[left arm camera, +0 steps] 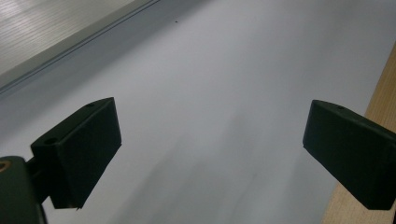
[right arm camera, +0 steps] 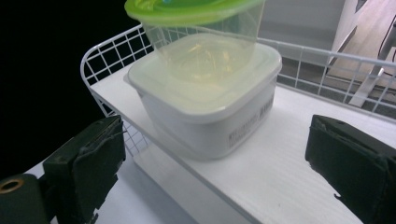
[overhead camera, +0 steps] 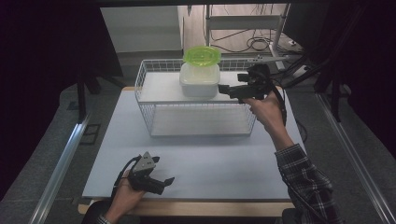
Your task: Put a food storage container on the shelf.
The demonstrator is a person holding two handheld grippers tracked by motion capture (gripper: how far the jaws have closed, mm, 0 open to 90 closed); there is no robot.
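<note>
A white square lidded container (overhead camera: pixel 200 80) (right arm camera: pixel 210 102) sits on the top shelf of a white wire rack (overhead camera: pixel 145 74) (right arm camera: pixel 100 53). A clear tub with a green lid (overhead camera: pixel 201 56) (right arm camera: pixel 196 14) is stacked on it. My right gripper (overhead camera: pixel 223 89) (right arm camera: pixel 215 168) is open, held just to the right of the white container, jaws pointing at it with nothing between them. My left gripper (overhead camera: pixel 164 181) (left arm camera: pixel 210 149) is open near the table's front edge, low over the bare white tabletop (left arm camera: pixel 224 70).
The rack has a lower shelf (overhead camera: pixel 201 122) under the top one. The table's wooden front edge (overhead camera: pixel 196 207) (left arm camera: pixel 383 98) runs close to the left gripper. Metal rails (overhead camera: pixel 60 163) flank the table; cables and a frame (overhead camera: pixel 252 42) lie beyond the rack.
</note>
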